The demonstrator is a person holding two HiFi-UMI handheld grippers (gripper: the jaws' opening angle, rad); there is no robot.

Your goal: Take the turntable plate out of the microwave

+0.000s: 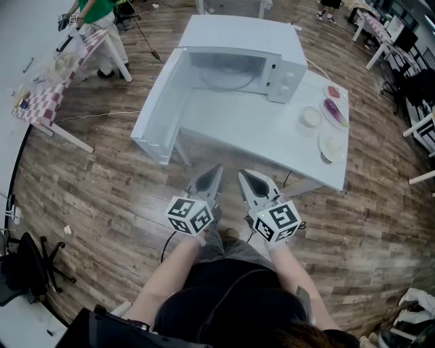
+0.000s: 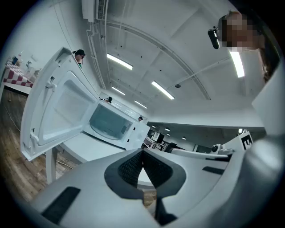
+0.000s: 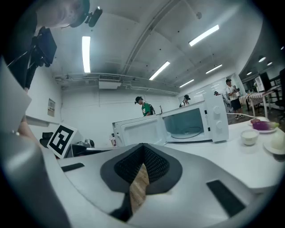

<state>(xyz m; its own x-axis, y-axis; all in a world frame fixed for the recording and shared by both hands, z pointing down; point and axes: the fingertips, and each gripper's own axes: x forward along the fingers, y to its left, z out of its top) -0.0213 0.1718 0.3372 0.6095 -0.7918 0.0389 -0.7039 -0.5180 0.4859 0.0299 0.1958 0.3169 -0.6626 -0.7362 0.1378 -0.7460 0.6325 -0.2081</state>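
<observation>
A white microwave (image 1: 238, 58) stands on a white table (image 1: 272, 136), its door (image 1: 160, 109) swung wide open to the left. The clear glass turntable plate (image 1: 228, 76) lies flat inside the cavity, and it also shows in the right gripper view (image 3: 189, 132). Both grippers hang side by side close to my body, short of the table's front edge and well away from the microwave. My left gripper (image 1: 215, 170) (image 2: 143, 151) is shut with nothing in it. My right gripper (image 1: 243, 177) (image 3: 142, 149) is shut and empty too.
On the right part of the table sit a small bowl (image 1: 311, 117), a plate with a purple item (image 1: 334, 111) and another plate (image 1: 333, 145). A checkered table (image 1: 47, 75) with a person in green (image 1: 95, 13) stands far left. An office chair (image 1: 34, 265) is at the lower left.
</observation>
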